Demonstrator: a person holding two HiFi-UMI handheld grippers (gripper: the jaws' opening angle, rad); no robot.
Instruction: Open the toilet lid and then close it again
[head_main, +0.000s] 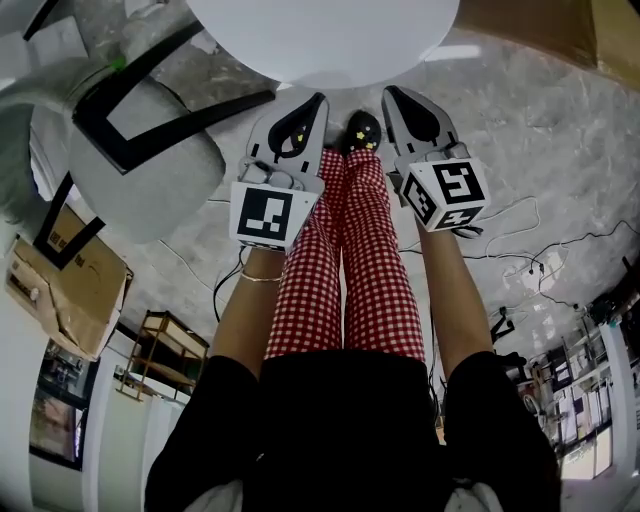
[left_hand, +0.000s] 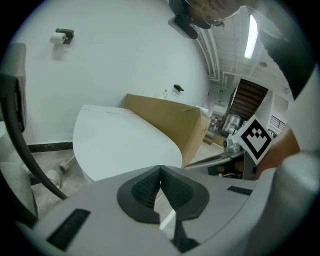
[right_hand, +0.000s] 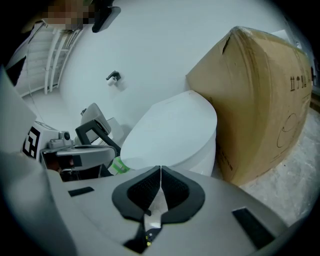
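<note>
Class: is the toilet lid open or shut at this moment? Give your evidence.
Shut. The toilet lid lies flat on the bowl, its broad top facing up, in both gripper views.

My red checked trousers (head_main: 340, 270) run up the middle to a black shoe (head_main: 361, 130) at twelve o'clock. A grey chair (head_main: 165, 175) stands at ten o'clock. A brown cardboard box (head_main: 545, 30) is at one o'clock, a flat carton (head_main: 60, 285) at nine and a shelf rack (head_main: 165, 350) at eight.

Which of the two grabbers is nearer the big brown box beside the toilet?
The right gripper: the cardboard box stands on its side of the toilet lid; the left gripper is nearer the grey chair.
</note>
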